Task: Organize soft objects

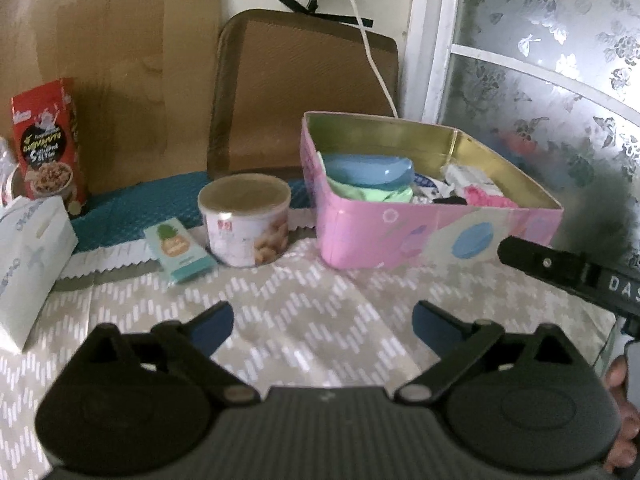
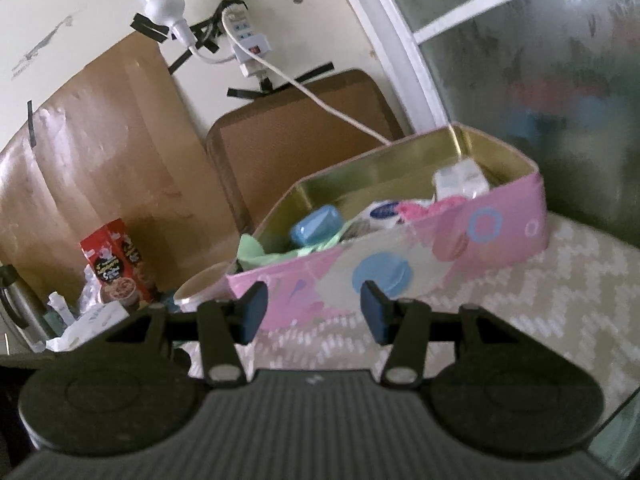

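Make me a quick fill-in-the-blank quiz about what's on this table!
1. The open tin with items inside is coloured ____.
2. The blue case lies ____ the tin.
3. The round can stands on the tin's ____ side in the left wrist view.
4. Between the left gripper fingers there is ____.

Missing words: pink; inside; left; nothing

Left claw (image 1: 322, 326) black, blue pads (image 1: 214, 326), ribbed grey housing.
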### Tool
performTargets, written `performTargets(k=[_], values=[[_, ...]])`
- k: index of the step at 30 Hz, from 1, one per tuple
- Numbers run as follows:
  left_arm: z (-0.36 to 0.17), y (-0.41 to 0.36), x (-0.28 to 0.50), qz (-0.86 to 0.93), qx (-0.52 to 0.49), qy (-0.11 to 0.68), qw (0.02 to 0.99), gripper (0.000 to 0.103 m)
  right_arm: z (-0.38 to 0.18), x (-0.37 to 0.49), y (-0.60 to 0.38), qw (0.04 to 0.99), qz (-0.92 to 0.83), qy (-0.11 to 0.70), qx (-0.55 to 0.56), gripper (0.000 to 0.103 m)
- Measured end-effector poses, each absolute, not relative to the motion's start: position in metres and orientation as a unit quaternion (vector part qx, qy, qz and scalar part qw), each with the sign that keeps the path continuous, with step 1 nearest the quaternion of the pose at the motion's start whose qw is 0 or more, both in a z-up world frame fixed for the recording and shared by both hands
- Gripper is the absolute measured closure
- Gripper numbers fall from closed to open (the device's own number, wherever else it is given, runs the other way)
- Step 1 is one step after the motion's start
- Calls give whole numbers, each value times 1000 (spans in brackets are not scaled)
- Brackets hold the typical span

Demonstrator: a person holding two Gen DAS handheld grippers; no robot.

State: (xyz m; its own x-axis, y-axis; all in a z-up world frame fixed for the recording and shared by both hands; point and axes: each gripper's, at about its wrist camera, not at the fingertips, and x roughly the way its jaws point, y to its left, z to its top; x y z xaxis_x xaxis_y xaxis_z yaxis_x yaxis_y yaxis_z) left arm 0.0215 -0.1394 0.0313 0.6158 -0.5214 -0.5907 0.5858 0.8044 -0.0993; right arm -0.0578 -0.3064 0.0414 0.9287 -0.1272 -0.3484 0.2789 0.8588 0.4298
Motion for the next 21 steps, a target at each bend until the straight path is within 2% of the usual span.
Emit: performTargets(k=[21], values=[[12, -145, 13, -336, 72, 330, 879, 0, 37, -58, -304, 947, -109, 157, 258, 49]])
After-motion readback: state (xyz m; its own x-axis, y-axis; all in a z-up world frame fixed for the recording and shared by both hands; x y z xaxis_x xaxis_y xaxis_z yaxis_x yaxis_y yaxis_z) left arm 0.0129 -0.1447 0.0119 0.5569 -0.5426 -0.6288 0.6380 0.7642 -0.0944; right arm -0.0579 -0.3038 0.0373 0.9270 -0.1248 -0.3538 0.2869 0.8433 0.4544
